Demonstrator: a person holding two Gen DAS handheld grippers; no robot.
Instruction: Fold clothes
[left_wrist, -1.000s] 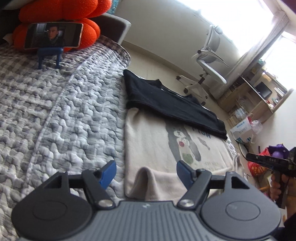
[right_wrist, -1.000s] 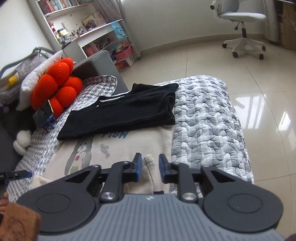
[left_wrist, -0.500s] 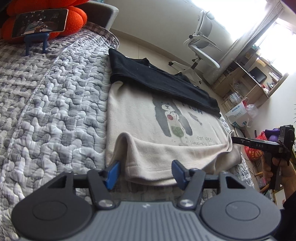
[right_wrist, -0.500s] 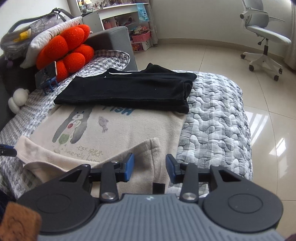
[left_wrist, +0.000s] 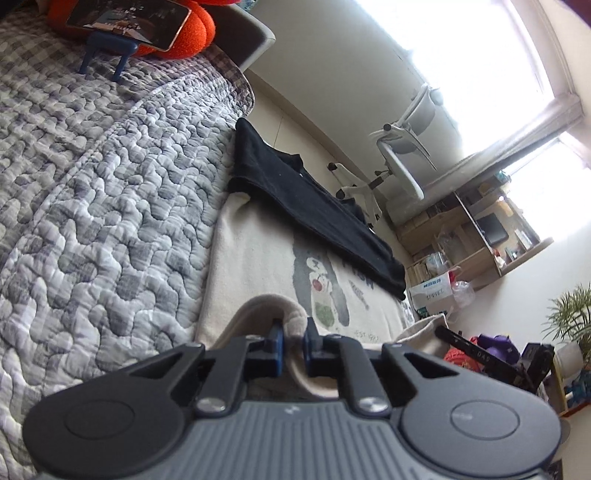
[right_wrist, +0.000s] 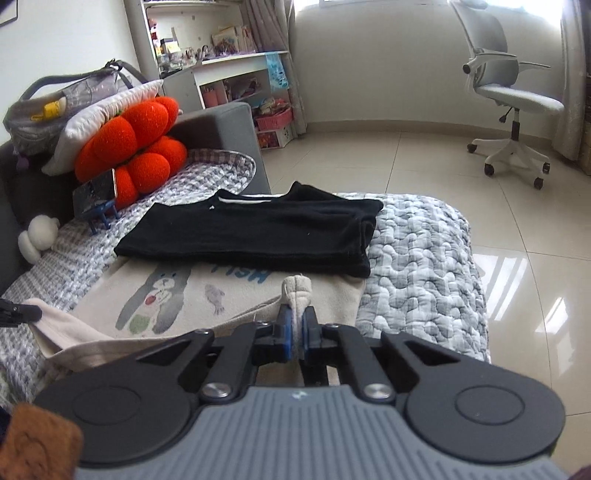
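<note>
A cream garment (left_wrist: 258, 258) with a cartoon animal print lies flat on the quilted bed; it also shows in the right wrist view (right_wrist: 207, 291). A folded black garment (left_wrist: 306, 206) lies on its far end, seen too in the right wrist view (right_wrist: 258, 232). My left gripper (left_wrist: 293, 345) is shut on the garment's near hem at one corner. My right gripper (right_wrist: 294, 330) is shut on the hem at the other corner, with a tuft of cloth sticking up between the pads. The right gripper's tip shows in the left wrist view (left_wrist: 465, 343).
A grey quilted bedspread (left_wrist: 92, 221) covers the bed. A phone on a blue stand (left_wrist: 125, 22) and an orange cushion (right_wrist: 136, 147) sit at the head end. An office chair (right_wrist: 513, 110) stands on the tiled floor (right_wrist: 517, 258) beyond the bed edge. Shelves line the walls.
Both grippers moved down onto the cream garment's near hem and closed on it. They were open half a second ago.
</note>
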